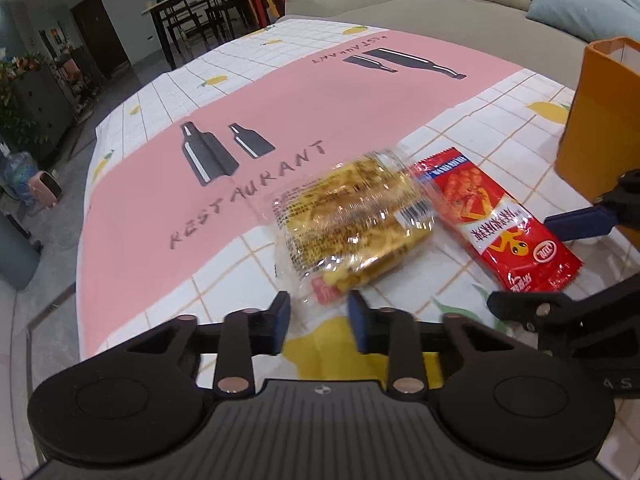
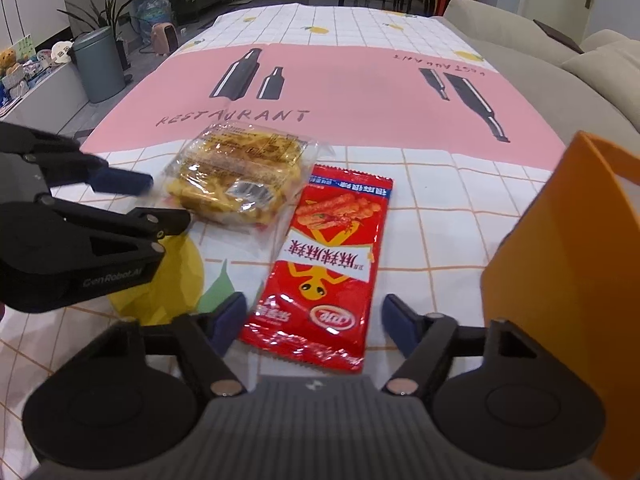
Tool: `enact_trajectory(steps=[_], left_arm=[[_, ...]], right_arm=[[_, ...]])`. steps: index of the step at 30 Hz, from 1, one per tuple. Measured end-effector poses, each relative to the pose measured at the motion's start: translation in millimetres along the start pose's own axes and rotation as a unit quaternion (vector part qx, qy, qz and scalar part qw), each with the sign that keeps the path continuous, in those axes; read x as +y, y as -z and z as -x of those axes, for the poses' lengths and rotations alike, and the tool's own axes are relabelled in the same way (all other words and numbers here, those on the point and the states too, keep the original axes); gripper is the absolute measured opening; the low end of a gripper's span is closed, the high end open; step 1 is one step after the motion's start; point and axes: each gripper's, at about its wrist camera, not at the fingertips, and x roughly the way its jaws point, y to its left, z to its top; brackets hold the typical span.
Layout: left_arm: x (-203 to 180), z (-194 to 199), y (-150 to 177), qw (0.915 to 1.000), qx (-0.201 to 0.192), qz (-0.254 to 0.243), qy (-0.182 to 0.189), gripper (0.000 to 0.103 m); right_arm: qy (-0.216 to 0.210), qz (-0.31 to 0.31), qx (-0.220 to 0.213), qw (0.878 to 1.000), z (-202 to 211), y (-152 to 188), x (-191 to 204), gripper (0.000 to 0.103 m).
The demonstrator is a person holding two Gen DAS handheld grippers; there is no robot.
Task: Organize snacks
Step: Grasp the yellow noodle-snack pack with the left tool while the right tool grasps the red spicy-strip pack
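Note:
A clear packet of yellow snacks [image 1: 352, 224] [image 2: 236, 176] lies on the tablecloth, and a red snack packet [image 1: 500, 224] [image 2: 324, 264] lies just to its right. My left gripper [image 1: 319, 320] [image 2: 168, 199] has its jaws narrow, with the blue pads pinching the near corner of the clear packet's wrapper. My right gripper [image 2: 315, 318] [image 1: 520, 260] stands open astride the near end of the red packet. Its pads are clear of both packet edges. An orange open-topped box [image 1: 600, 120] [image 2: 560, 260] stands upright right of the red packet.
The table wears a cloth [image 1: 280, 92] [image 2: 360, 92] with a pink "RESTAURANT" panel and a white lemon grid. A beige sofa [image 1: 440, 4] [image 2: 540, 48] runs along the far right edge. Dining chairs, plants and a grey bin [image 2: 100, 68] stand beyond the table.

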Motion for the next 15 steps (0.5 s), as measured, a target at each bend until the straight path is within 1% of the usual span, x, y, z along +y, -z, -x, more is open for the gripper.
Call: enact_trajectory(steps=[2,3,4,8,12,15], left_arm=[[-7,1,0,0.9999,0.006,-0.004,-0.01,0.014],[-9,2,0,0.9998,0.01,-0.004,-0.014,0.007],[-11,2,0,0.9998,0.015,0.001,-0.013,0.006],[-15,17,7,0.9985,0.028,0.047,0.006,0.003],[-21,41,21,0.9939,0.046,0.097,0.024,0.003],[-32,62,35,0.9904,0.062,0.121,0.022,0.003]], right_arm=[[-0.002,0.003,0.0,1.0,2,1,-1,0.062],[-0.004,0.004,0.001,1.0,3,2,-1,0.06],[-0.005,0.004,0.003,1.0,3,2,-2,0.059],[-0.005,-0.003,0.018,1.0,8,4,-2,0.056],[-0.009,-0.011,0.029,0.999,18,15,-3,0.055],[-0.016,-0.016,0.039,0.999,32,30,-3,0.055]])
